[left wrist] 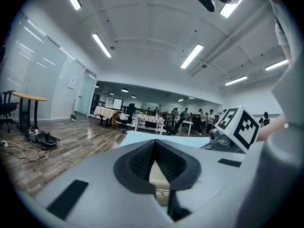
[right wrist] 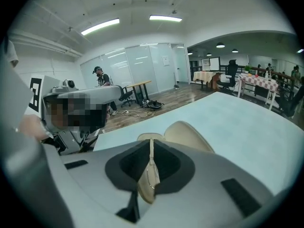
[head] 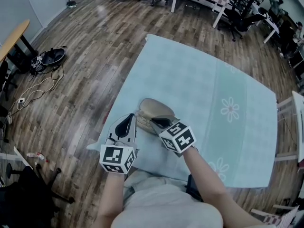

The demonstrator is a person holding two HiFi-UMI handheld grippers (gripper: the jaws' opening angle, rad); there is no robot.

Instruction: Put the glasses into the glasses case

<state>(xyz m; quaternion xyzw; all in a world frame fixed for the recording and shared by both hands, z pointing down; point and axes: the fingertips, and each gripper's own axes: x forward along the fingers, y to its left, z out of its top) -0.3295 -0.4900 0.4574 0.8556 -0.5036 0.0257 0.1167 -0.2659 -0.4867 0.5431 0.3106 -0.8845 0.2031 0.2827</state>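
Observation:
An open beige glasses case lies on the near left part of the light blue tablecloth. My right gripper is over its near side and is shut on a thin beige edge of the case. The rounded lid stands just beyond the right gripper. Just left of the case, my left gripper has its tips together. Through the gap behind those tips I see beige case material and a small part of the glasses.
The table's left edge runs close to both grippers, with wooden floor beyond. A dark bag and cables lie on the floor at the left. A white chair stands at the table's right side. Office tables and chairs fill the far end.

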